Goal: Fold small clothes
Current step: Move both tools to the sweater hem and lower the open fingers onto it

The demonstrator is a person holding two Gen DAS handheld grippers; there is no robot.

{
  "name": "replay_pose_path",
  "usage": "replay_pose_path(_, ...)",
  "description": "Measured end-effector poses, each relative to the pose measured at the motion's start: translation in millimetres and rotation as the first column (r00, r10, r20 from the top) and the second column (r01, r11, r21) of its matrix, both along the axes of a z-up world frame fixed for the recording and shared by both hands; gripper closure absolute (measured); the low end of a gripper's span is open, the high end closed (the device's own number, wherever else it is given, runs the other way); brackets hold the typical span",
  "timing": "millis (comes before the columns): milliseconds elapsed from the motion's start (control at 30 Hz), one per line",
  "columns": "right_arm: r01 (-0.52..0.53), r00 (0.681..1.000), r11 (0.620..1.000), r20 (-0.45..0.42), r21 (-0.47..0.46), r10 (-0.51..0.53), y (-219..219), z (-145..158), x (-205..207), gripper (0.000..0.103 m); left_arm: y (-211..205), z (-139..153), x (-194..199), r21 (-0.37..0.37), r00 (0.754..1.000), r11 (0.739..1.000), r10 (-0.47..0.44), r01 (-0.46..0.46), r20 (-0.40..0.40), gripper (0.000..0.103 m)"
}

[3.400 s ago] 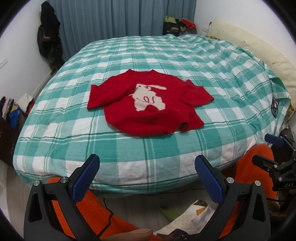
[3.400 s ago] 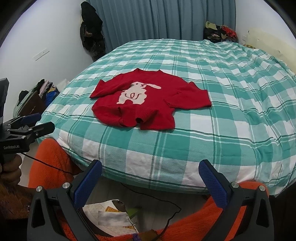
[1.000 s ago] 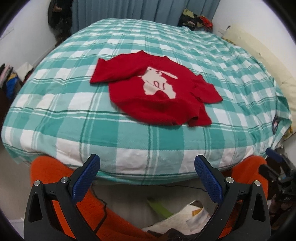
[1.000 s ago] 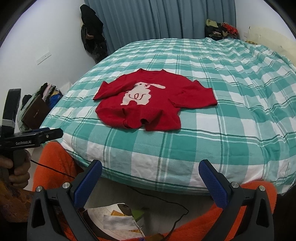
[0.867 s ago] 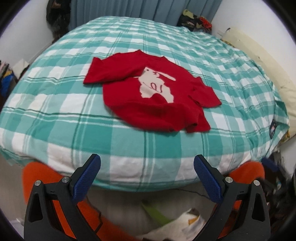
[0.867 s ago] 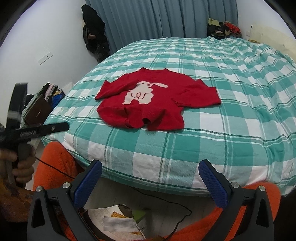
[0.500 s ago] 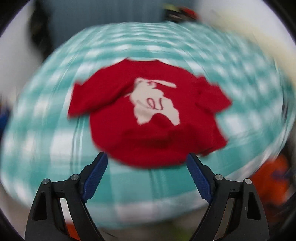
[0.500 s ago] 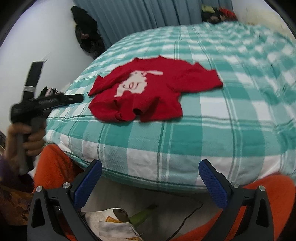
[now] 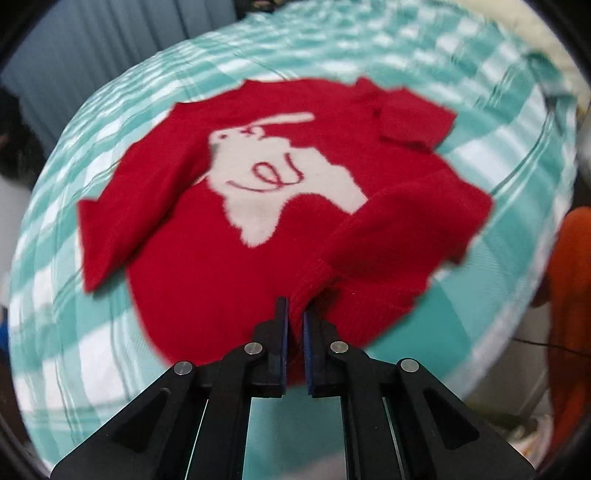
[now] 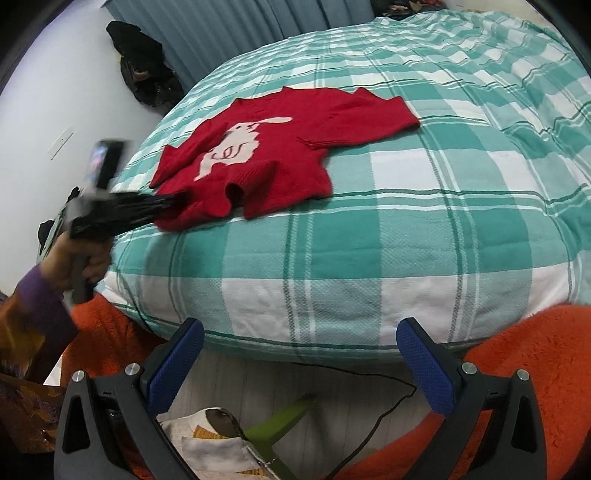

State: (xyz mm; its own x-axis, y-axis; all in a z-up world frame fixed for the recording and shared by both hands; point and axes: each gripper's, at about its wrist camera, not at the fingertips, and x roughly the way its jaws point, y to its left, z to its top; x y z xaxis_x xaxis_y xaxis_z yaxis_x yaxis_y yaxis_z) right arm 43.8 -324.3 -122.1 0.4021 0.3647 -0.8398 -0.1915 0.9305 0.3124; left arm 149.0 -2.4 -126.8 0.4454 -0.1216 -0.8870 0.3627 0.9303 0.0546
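From the left wrist view, the left tongs (image 9: 294,325) are drawn nearly together, with a bunched fold of the red sweater (image 9: 229,266) at its near hem pinched between the two blue pads (image 9: 283,332). The sweater lies front up on the bed (image 9: 480,332), its pale rabbit motif (image 9: 280,177) facing the ceiling, one sleeve (image 9: 122,214) angled out to the left and the other sleeve (image 9: 413,125) doubled over near the far right shoulder. The near right corner of the hem is rumpled and folded back on itself. This view is smeared with motion, so fine detail of the knit is hard to read. From the right wrist view, the right tongs (image 10: 301,365) hang low off the foot of the bed, spread wide with nothing between the pads (image 10: 424,369), pointing across the checked cover (image 10: 406,229) and well apart from the sweater (image 10: 288,147). To the left, the person's left hand (image 10: 79,258) grips the handle of the other tool with the forearm in a purple cuff rising from below, and the left tongs (image 10: 173,203) reach in level from the bed's edge, their tip buried in the sweater's near hem. The sweater sits on the near left part of the bed, close to that edge. Orange fleece (image 10: 535,369) shows beside the right tongs, and papers (image 10: 214,446) lie on the floor beneath them. A dark garment (image 10: 144,70) hangs by the curtain (image 10: 240,26) at the far wall.
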Motion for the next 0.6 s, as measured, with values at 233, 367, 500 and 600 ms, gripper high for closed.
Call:
replay_pose_path(233,-0.03,0.999,0.999,0.014,0.032,0.029,6,-9,18,0.0,63,1,-65,-0.017,0.988,0.989,0.144,-0.146,-0.062,0.084)
replay_pose_path(367,-0.052,0.998,0.986,0.026,0.156,0.048,8,-29,45,0.004,86,2,-72,-0.211,0.955,0.931,0.289,-0.297,-0.066,0.052)
replay_pose_path(500,0.005,0.996,0.917,-0.081,0.399,0.03,2,-69,88,0.032,101,-10,-71,-0.371,0.894,0.815,0.431,-0.445,-0.124,0.047)
replay_pose_path(600,0.055,0.995,0.859,-0.102,0.508,-0.003,3,-92,114,0.039,104,-22,-64,-0.448,0.862,0.739,0.466,-0.503,-0.199,0.047)
